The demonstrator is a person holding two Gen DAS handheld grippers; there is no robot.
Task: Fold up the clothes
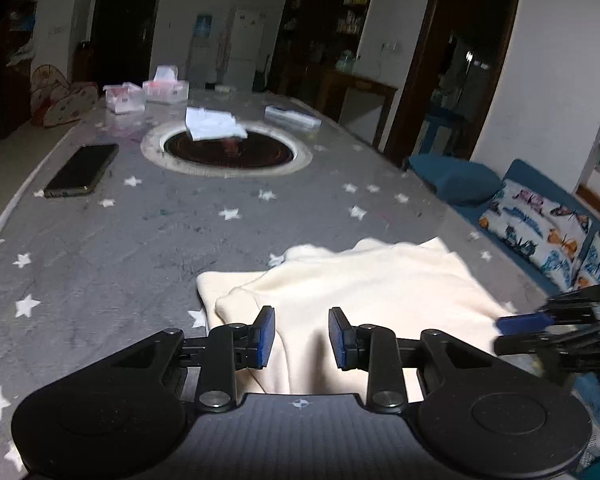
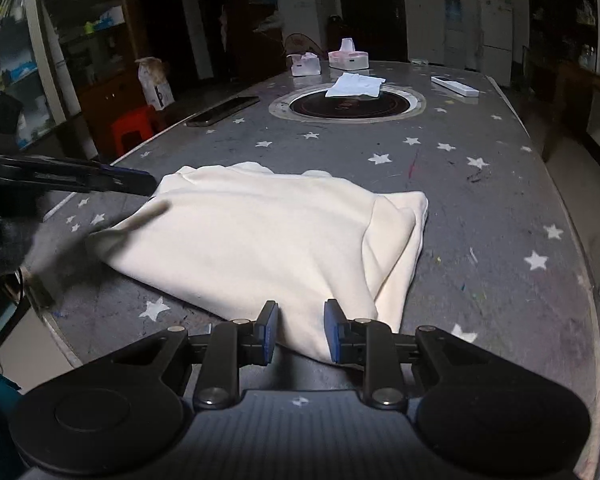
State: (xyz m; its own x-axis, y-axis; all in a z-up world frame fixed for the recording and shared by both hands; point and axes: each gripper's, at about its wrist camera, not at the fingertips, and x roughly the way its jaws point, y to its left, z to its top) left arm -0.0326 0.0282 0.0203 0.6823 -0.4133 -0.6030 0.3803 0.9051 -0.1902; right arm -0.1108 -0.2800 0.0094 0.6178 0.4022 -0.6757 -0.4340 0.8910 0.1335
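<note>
Both wrist views look low and close across the cream garment (image 1: pixel 356 280), from opposite sides.
</note>
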